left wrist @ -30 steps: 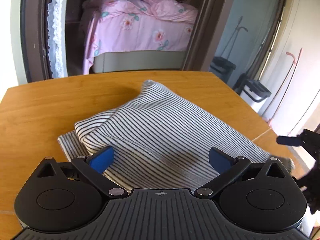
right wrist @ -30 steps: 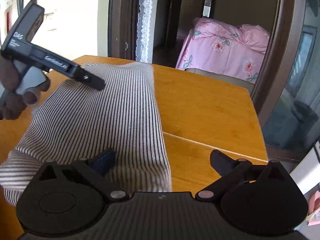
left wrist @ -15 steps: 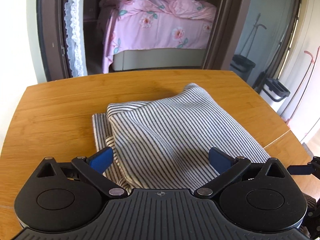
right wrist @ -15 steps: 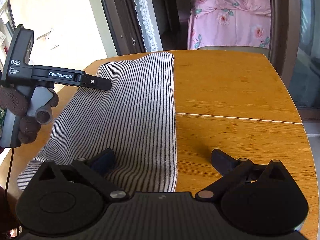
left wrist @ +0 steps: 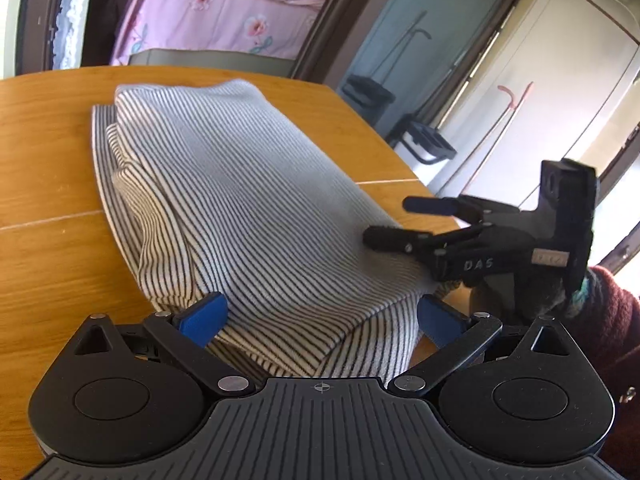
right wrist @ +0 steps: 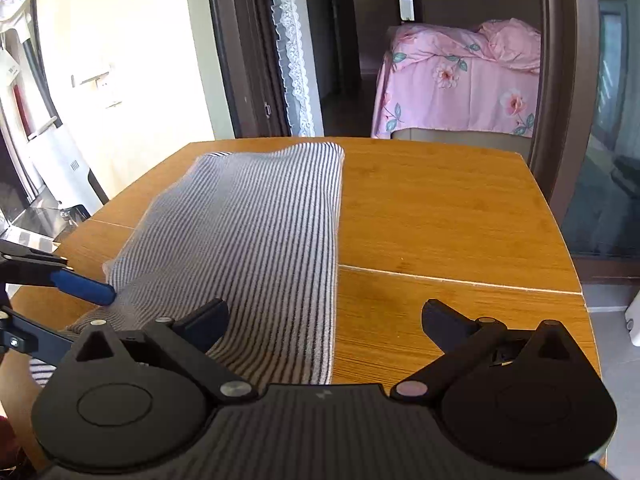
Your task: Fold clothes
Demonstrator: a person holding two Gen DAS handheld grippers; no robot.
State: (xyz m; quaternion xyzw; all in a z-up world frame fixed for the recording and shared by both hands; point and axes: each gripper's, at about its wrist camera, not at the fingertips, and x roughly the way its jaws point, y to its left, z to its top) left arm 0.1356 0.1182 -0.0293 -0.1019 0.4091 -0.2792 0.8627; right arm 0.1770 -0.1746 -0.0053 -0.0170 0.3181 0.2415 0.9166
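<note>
A folded striped garment (left wrist: pixel 248 200) lay along the wooden table (left wrist: pixel 48 248), running from the near edge toward the far side. The left gripper (left wrist: pixel 320 314) stood spread wide, its blue fingers (left wrist: pixel 204 316) on either side of the garment's near end. The right gripper (right wrist: pixel 324 320) was likewise spread, its left finger over the cloth's near right corner, its right finger above bare wood.

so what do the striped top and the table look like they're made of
The striped garment looks like a soft ribbed knit, probably cotton jersey: matte, fine dark and white stripes, and it drapes and bunches in thick folds. The table looks like bamboo or a light wood laminate with a smooth satin finish: fine straight grain, faint sheen, one thin seam line across it.
</note>
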